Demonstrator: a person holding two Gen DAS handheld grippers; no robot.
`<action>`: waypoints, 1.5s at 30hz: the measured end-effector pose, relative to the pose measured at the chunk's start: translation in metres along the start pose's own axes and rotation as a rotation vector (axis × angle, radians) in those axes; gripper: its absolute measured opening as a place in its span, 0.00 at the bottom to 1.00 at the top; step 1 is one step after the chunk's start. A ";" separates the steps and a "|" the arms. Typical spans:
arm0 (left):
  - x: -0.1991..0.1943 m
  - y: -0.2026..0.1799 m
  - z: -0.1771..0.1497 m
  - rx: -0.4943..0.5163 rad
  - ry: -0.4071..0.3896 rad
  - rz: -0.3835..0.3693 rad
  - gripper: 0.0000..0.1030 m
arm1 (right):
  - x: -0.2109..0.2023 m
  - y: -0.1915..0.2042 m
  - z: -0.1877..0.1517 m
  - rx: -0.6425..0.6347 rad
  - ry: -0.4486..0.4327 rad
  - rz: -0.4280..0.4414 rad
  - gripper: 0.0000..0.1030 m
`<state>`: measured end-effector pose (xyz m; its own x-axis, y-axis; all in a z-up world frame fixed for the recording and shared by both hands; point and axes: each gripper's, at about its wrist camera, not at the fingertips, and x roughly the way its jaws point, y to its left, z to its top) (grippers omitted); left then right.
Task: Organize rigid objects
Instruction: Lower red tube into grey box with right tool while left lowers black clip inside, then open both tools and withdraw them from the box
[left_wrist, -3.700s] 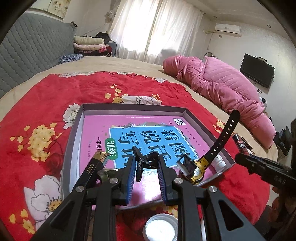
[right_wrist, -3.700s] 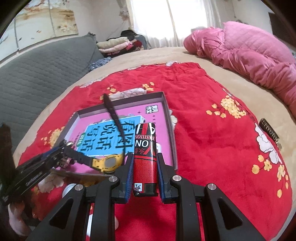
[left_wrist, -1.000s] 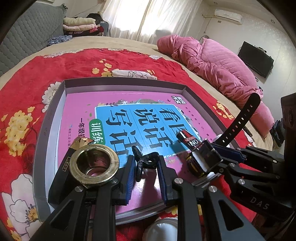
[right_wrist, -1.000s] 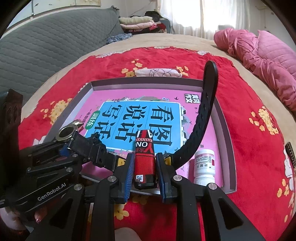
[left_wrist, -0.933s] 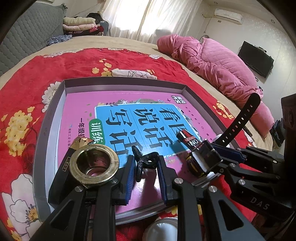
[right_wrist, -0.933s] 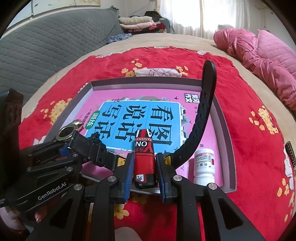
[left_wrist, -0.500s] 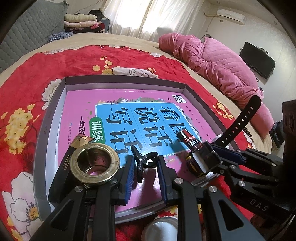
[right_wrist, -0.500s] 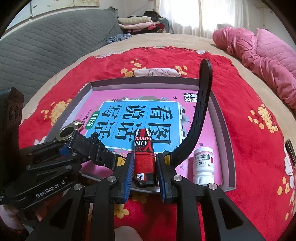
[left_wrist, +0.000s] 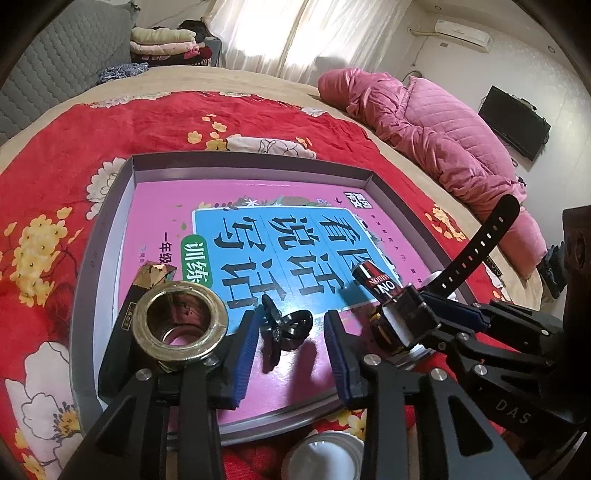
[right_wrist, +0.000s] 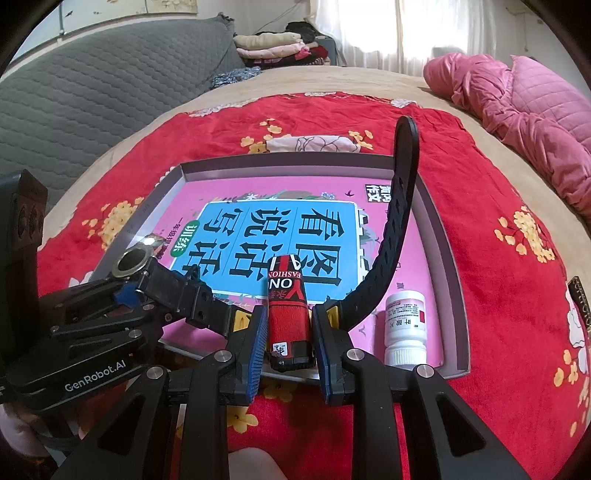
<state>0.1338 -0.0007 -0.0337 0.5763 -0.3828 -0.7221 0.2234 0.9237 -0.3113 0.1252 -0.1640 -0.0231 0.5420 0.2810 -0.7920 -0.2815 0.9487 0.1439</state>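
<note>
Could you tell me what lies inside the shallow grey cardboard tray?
In the tray: a pink-and-blue workbook, brass ring, black clip, white pill bottle. The workbook hides the tray floor.

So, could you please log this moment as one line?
left gripper: just opened, black clip released in tray | right gripper: shut on lighter

One tray (left_wrist: 110, 221), one book (left_wrist: 258, 229), one lighter (right_wrist: 289, 317), one pill bottle (right_wrist: 404, 325), one watch (right_wrist: 400, 221), one clip (left_wrist: 284, 326).

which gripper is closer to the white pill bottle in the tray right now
Right. The right gripper, shut on the red lighter, sits just beside the white pill bottle. The left gripper, around the black clip, is farther, beyond the right one.
</note>
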 end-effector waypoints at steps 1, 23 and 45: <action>-0.001 -0.001 0.000 0.002 -0.003 0.000 0.35 | 0.000 0.000 0.000 0.000 0.000 0.001 0.25; -0.019 -0.011 0.000 0.040 -0.051 0.001 0.49 | -0.011 0.003 -0.009 -0.017 -0.005 -0.016 0.30; -0.051 -0.023 -0.020 0.109 -0.098 0.035 0.51 | -0.041 -0.007 -0.022 0.003 -0.042 0.016 0.62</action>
<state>0.0837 -0.0028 -0.0015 0.6583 -0.3518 -0.6655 0.2833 0.9348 -0.2141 0.0876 -0.1848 -0.0049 0.5702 0.3017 -0.7641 -0.2878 0.9446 0.1582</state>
